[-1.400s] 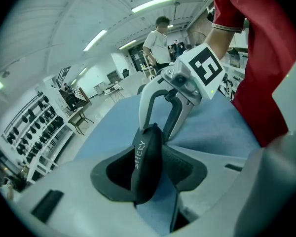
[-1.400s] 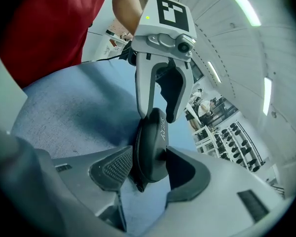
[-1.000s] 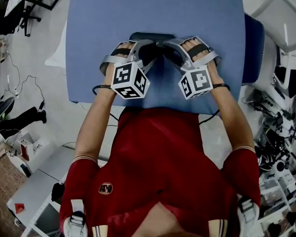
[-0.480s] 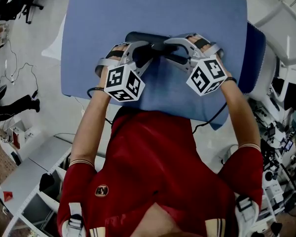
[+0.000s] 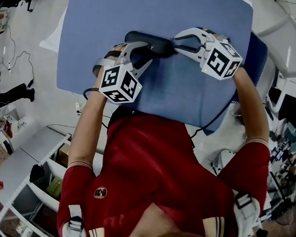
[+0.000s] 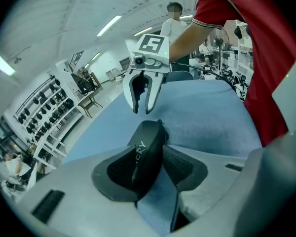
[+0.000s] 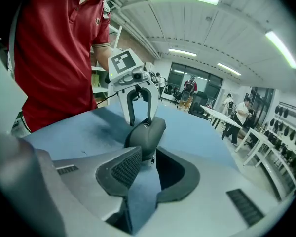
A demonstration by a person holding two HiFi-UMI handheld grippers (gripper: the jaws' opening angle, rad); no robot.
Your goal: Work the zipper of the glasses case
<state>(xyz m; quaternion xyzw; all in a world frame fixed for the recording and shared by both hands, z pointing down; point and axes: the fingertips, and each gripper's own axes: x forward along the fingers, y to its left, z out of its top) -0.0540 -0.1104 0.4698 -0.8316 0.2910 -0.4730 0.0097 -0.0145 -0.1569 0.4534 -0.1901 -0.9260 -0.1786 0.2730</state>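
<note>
Blue table cover [image 5: 187, 14]: spread flat over the tabletop, with the work laid on it.
Glasses case [image 5: 149, 42]: black, laid flat on the cover toward its far side, long axis running left to right. The left end is held and the right end is met by the other gripper.
Left gripper [image 6: 155, 157]: jaws are set wide and clamped on the case's left end, with both pads pressed against its sides.
Right gripper [image 7: 148, 154]: placed at the case's right end. Jaws have just been closing and are roughly half shut. The case tip and pull are framed between them, a gap is seen at the pads, and nothing is gripped.
Zipper pull [image 7: 151, 160]: small, hung off the case's right end, between the right jaw tips.
</note>
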